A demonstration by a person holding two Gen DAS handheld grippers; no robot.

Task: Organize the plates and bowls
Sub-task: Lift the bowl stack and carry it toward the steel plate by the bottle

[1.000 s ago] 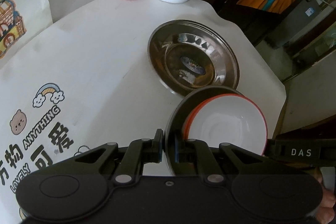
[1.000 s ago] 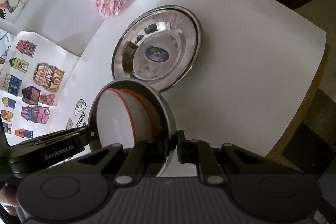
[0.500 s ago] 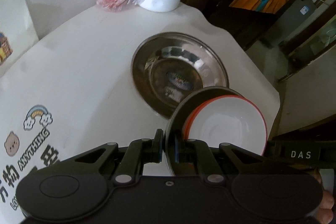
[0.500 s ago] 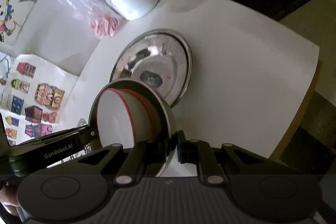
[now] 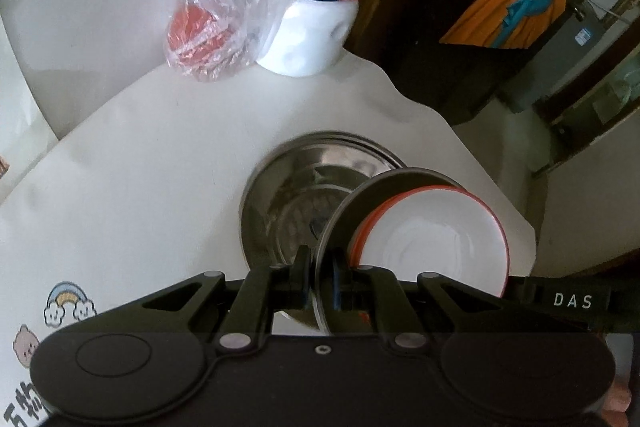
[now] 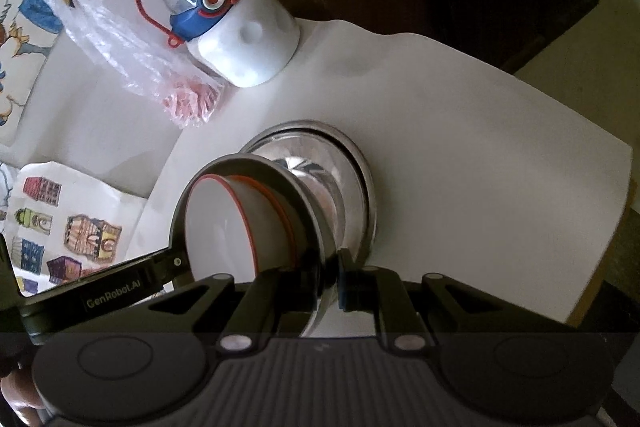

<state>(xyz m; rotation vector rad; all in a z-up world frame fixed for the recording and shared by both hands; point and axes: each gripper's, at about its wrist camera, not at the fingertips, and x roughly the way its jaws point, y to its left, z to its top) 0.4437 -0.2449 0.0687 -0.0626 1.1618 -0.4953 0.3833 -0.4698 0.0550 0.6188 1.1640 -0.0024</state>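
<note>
Looking over your setup, biggest thing first:

Table: your white-covered table (image 5: 152, 163) filled most of both views, with cartoon prints along its left side.

Steel plate on table: you had a big shiny steel plate (image 5: 280, 203) lying flat near the table's far right corner, partly hidden behind what you were carrying.

Carried plate: you held a second metal plate (image 6: 316, 211) tilted on edge above the table, right in front of the flat one. Whether the two touched, I couldn't tell.

Bowls: you had white bowls with red rims (image 5: 436, 239) nested in that carried plate, on its inner face.

Bottle: a white bottle with a blue cap (image 5: 312, 23) stood at the back edge, well apart from the plates.

Bag: a clear plastic bag (image 5: 216, 7) with something red inside leaned just beside the bottle.

Left gripper: your left gripper (image 5: 320, 281) was clamped tight on the carried plate's rim, one finger each side.

Right gripper: your right gripper (image 6: 330, 277) was pinched on the opposite rim of the same plate.
</note>
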